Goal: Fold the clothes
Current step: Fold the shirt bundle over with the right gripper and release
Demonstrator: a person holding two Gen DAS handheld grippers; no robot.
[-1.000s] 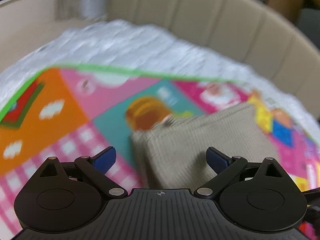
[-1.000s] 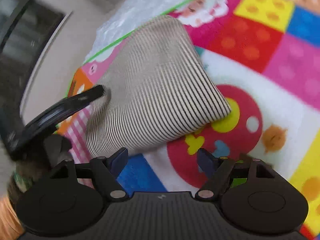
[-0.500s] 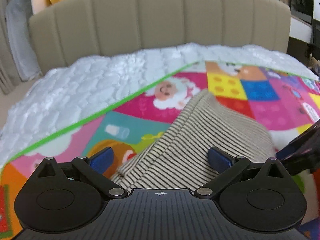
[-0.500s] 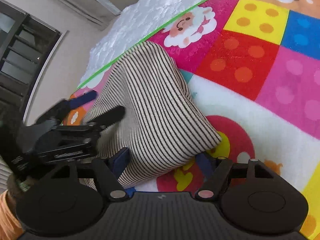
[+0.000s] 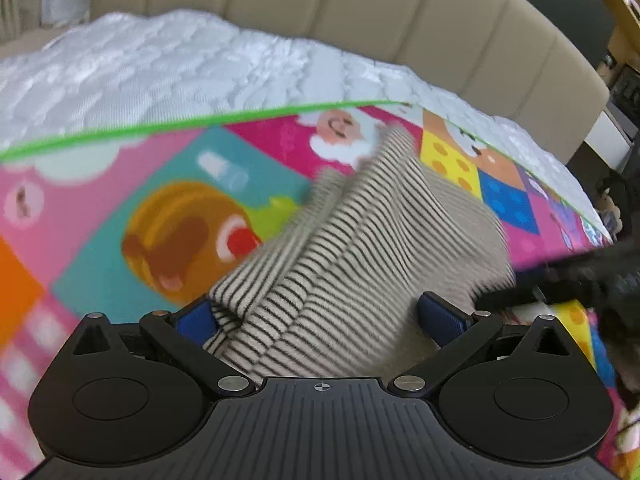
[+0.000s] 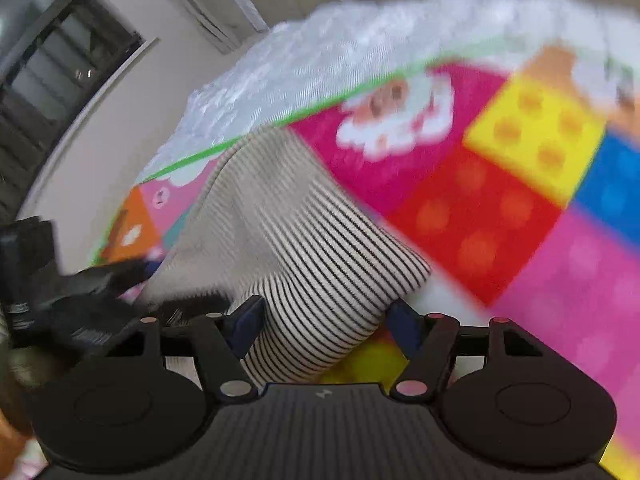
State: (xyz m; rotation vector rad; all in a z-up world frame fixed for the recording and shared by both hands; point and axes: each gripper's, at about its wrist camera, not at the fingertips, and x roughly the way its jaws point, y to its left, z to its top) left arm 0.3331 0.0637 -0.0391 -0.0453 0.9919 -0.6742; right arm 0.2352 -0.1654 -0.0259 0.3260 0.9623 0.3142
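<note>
A folded beige garment with thin black stripes (image 5: 360,240) lies on a bright patchwork play mat (image 5: 120,184). My left gripper (image 5: 318,316) is open, and the garment's near-left edge lies in the gap between its blue pads (image 5: 196,318). In the right wrist view the same garment (image 6: 320,248) fills the middle, its rounded near-right fold between the pads of my open right gripper (image 6: 326,320). The left gripper (image 6: 80,292) shows as a dark blur at the garment's left side. The right gripper (image 5: 560,280) is a black blur at its right side.
The mat (image 6: 500,208) covers a bed with a white quilted cover (image 5: 160,76). A beige padded headboard (image 5: 400,20) stands behind. A wall and a dark window (image 6: 60,80) lie off the bed's left side.
Both grippers have moved in low on the garment from opposite sides, so its edges now sit between their fingers. Both views are blurred by motion. The right pads stand slightly closer together.
</note>
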